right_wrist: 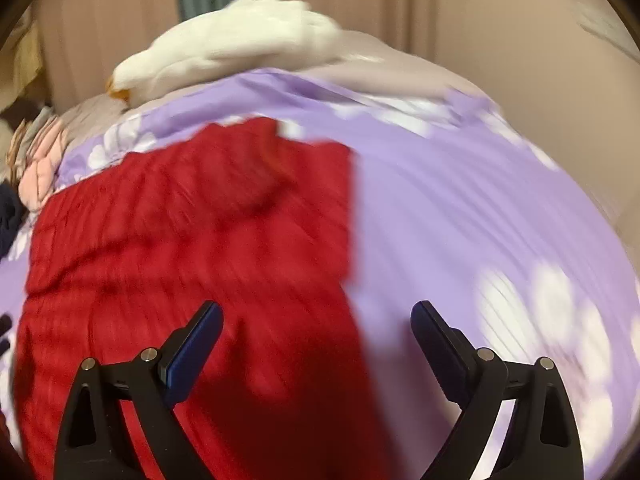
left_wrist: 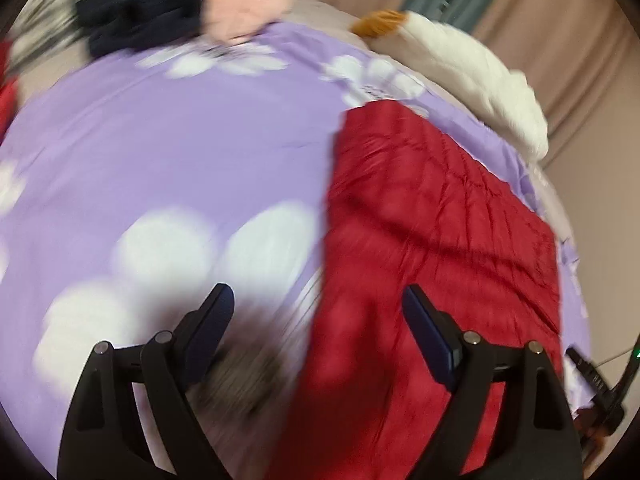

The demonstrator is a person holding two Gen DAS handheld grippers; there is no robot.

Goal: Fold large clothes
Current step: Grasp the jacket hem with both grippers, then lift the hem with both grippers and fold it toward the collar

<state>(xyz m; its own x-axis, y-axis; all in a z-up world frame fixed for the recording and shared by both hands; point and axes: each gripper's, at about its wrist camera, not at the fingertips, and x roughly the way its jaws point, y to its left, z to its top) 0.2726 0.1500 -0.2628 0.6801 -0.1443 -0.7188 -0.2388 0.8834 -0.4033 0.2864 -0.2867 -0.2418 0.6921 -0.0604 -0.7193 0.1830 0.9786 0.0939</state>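
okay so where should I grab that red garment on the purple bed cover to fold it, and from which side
Probably the near corners of the red garment. It lies flat, its long side edges running away from both open grippers. The left gripper could pinch its left edge from the bare purple cover, the right gripper its right edge.

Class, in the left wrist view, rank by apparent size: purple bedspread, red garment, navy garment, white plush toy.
1. purple bedspread
2. red garment
3 and 4. white plush toy and navy garment: similar, both far, unranked.
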